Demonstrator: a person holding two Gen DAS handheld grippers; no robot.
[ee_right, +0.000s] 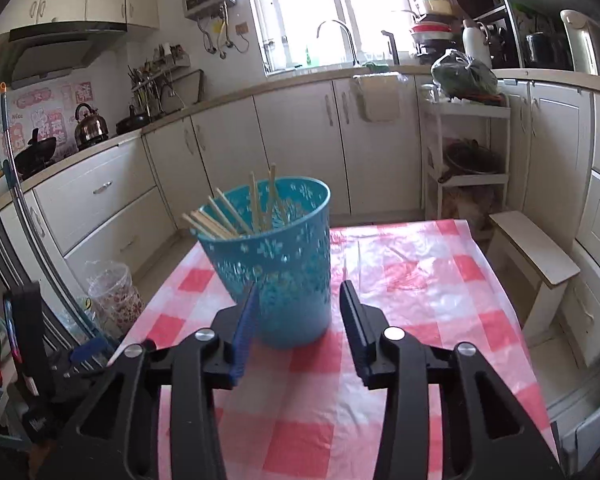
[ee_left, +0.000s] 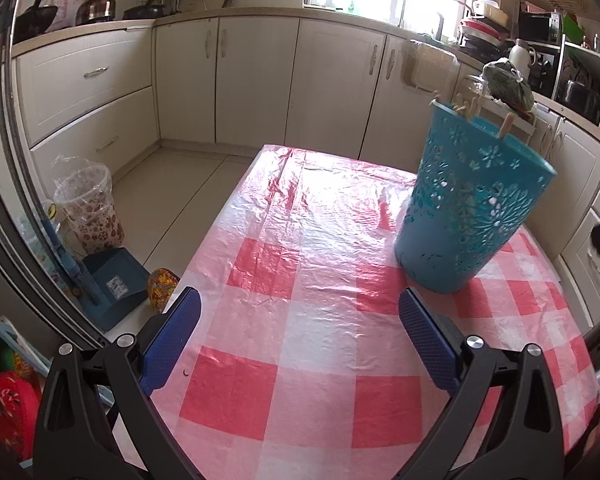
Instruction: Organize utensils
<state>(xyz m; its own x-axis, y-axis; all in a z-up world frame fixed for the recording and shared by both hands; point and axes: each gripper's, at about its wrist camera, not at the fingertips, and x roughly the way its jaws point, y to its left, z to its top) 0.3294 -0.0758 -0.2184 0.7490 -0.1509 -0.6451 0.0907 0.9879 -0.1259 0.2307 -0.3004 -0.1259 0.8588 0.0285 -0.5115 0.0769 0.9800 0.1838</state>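
A teal perforated plastic holder stands upright on the red-and-white checked tablecloth. Several wooden chopsticks lean inside it, their tops above the rim. My right gripper is open and empty, just in front of the holder, its fingers either side of the lower wall without touching. In the left wrist view the holder is ahead to the right, chopstick tips showing over its rim. My left gripper is open wide and empty above the tablecloth, left of the holder.
White kitchen cabinets run behind the table. A white stool stands right of the table. A lined waste bin and a blue dustpan sit on the floor to the left. A white trolley stands at the back.
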